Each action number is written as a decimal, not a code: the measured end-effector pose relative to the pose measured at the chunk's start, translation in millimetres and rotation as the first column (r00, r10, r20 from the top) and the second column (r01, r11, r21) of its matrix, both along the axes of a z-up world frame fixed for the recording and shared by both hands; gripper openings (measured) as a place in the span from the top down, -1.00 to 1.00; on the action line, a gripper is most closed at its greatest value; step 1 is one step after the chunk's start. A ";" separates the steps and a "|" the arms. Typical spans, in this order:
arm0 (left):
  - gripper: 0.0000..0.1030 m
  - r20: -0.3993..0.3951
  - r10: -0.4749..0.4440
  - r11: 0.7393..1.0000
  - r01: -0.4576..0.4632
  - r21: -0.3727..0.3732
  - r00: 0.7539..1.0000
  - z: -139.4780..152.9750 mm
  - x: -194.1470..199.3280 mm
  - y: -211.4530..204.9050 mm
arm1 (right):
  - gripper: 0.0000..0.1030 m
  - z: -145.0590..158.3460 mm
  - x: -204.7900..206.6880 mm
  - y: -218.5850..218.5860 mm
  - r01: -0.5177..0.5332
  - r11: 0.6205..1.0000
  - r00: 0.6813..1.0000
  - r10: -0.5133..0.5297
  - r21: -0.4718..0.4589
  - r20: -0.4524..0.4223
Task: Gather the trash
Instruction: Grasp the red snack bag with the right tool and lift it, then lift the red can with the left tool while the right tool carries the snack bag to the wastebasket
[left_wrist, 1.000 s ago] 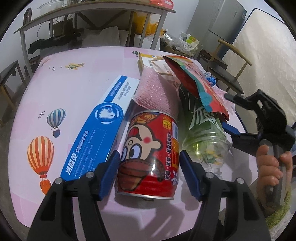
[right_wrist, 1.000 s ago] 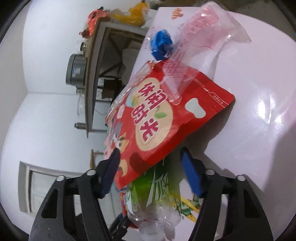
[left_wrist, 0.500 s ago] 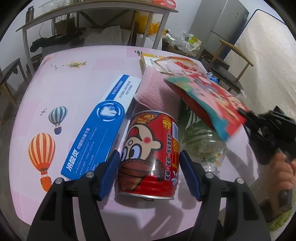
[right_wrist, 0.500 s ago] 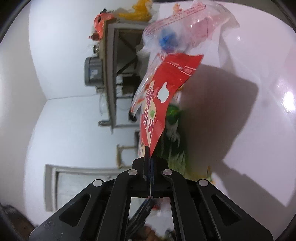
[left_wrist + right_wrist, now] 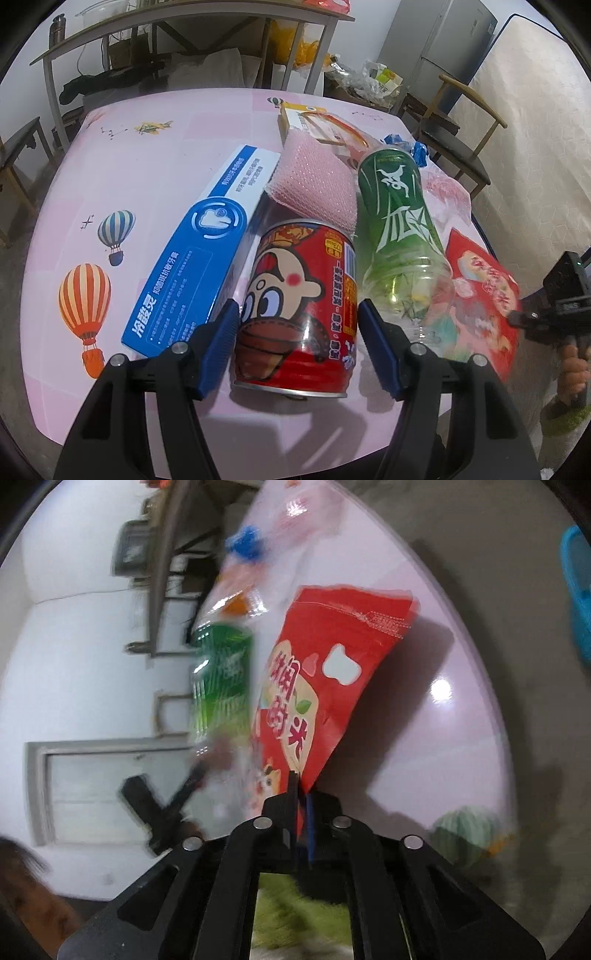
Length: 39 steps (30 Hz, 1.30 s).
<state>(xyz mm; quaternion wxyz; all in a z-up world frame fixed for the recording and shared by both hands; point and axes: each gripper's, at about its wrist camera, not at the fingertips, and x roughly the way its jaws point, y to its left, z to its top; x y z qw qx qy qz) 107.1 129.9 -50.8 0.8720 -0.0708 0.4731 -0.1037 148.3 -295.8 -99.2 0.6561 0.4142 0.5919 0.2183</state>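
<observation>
While the right tongs point(image 5: 303, 797) pinch the red snack bag point(image 5: 332, 672), carrying it off, left tongs point(image 5: 297, 343) gape around the red can point(image 5: 299, 314); next, find a bin.

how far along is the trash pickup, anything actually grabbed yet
Nothing looks binned yet. In hand: the right gripper is shut on a corner of the red snack bag. The left gripper straddles the red can, apparently without squeezing. Left on the table: green bottle, blue box, pink sponge, other wrappers.

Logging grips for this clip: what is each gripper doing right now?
Left gripper: open, jaws either side of the red can, not pressing.
Right gripper: shut on the red snack bag.
</observation>
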 end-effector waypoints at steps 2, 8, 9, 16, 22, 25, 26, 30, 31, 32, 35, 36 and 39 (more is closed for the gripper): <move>-0.26 -0.003 0.000 1.000 0.000 0.001 1.000 0.2 0.7 -0.1 | 0.60 -4.1 4.6 -5.0 0.031 0.999 0.999 -0.031 -0.013 0.005; -0.26 -0.012 -0.013 1.000 0.013 0.016 1.000 0.3 3.4 -4.7 | 0.39 -9.5 8.3 -3.4 0.091 0.995 0.994 -0.093 0.027 0.059; -0.26 -0.015 -0.015 1.000 0.015 0.014 1.000 -0.3 4.2 -5.4 | 0.38 -10.2 6.8 -1.7 0.098 0.995 0.992 -0.100 0.028 0.073; -0.26 -0.042 -0.023 1.000 0.023 -0.002 0.999 -4.5 7.4 -8.9 | 0.60 -11.1 12.7 5.7 0.147 0.989 0.984 -0.145 -0.015 0.104; -0.25 -0.044 0.005 0.999 -0.007 -0.044 0.999 -5.1 6.1 -1.8 | 0.99 -14.0 10.6 8.4 0.156 0.988 0.983 -0.154 -0.013 0.101; -0.24 -0.038 0.022 0.997 -0.025 -0.070 0.999 -3.1 3.2 2.5 | 1.00 -13.2 6.5 3.4 0.170 0.985 0.980 -0.171 0.013 0.100; -0.24 -0.034 0.027 0.997 -0.030 -0.078 0.999 -1.6 1.4 4.2 | 1.00 -11.9 5.2 2.2 0.168 0.986 0.980 -0.169 0.022 0.104; -0.24 -0.009 0.036 0.996 -0.037 -0.087 0.999 5.6 -3.6 6.1 | 1.00 -2.4 -0.3 2.1 0.160 0.987 0.978 -0.159 0.004 0.135; -0.24 -0.001 0.040 0.995 -0.040 -0.089 0.999 8.1 -5.2 6.6 | 1.00 0.2 -1.8 2.1 0.159 0.987 0.977 -0.157 -0.002 0.143; -0.24 0.004 0.043 0.995 -0.043 -0.090 0.999 9.7 -6.2 6.6 | 1.00 3.0 -3.6 1.2 0.160 0.987 0.976 -0.157 -0.008 0.152; -0.24 0.024 0.055 0.994 -0.053 -0.100 0.998 17.1 -11.1 8.8 | 1.00 10.0 -7.7 -0.2 0.160 0.987 0.972 -0.154 -0.022 0.177; -0.24 0.031 0.057 0.993 -0.054 -0.105 0.998 20.0 -13.0 9.6 | 1.00 11.9 -8.7 -0.6 0.160 0.987 0.972 -0.153 -0.023 0.181; -0.24 0.057 0.058 0.992 -0.051 -0.117 0.997 30.8 -19.1 11.0 | 1.00 19.0 -10.9 -1.5 0.153 0.988 0.969 -0.144 -0.032 0.200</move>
